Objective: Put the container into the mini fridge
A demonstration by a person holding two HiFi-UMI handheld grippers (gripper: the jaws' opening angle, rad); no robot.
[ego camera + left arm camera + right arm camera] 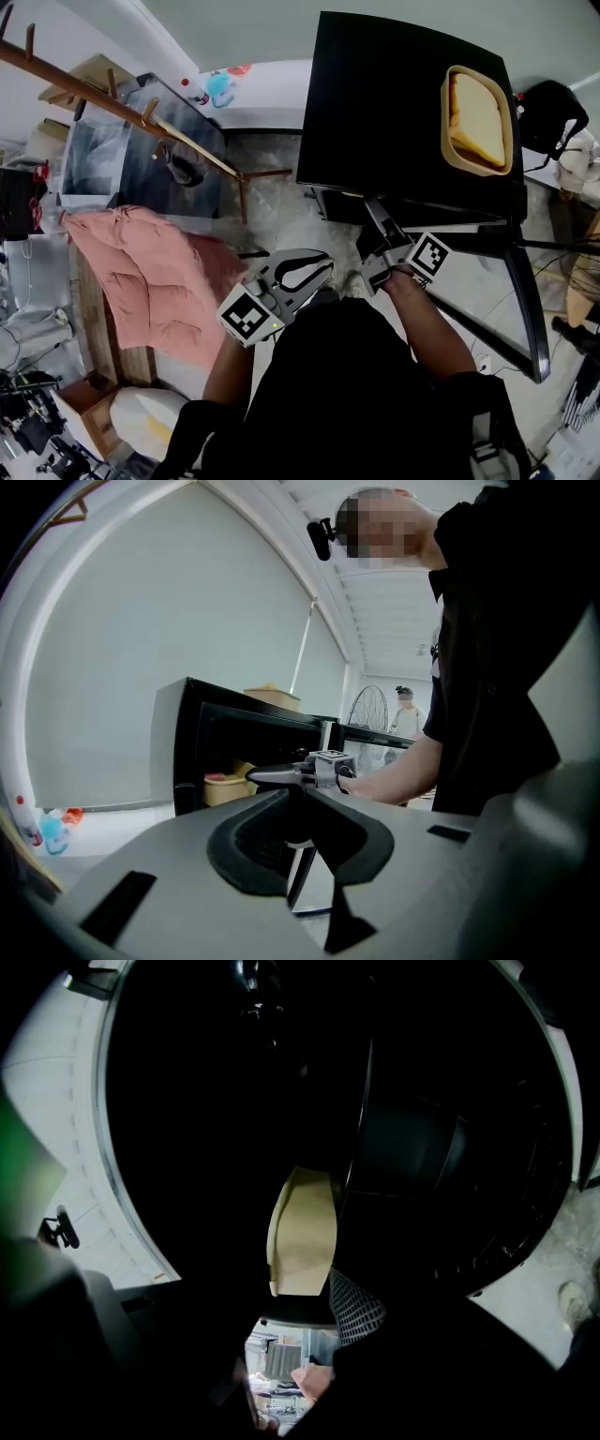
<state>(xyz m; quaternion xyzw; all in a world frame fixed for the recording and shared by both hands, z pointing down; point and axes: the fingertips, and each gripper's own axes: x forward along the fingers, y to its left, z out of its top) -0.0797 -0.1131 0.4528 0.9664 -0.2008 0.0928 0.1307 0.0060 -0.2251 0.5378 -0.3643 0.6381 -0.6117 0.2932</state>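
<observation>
The black mini fridge (394, 103) stands open, its glass door (511, 300) swung out to the right. On its top sits a beige container (478, 120) with bread in it. My right gripper (380, 225) reaches into the fridge's front. In the right gripper view a beige tub (302, 1232) lies just past the dotted pad (356, 1307), with the jaws apart. The left gripper view shows the right gripper (267, 777) pointing at a yellow tub (225, 787) inside the fridge. My left gripper (314, 267) hangs back, shut and empty.
A wooden coat rack (141, 117) slants across the left. A pink quilt (150, 272) lies on the floor beside me, and a cardboard box (84, 408) sits at the lower left. A fan (367, 710) and another person (405, 714) stand behind the fridge.
</observation>
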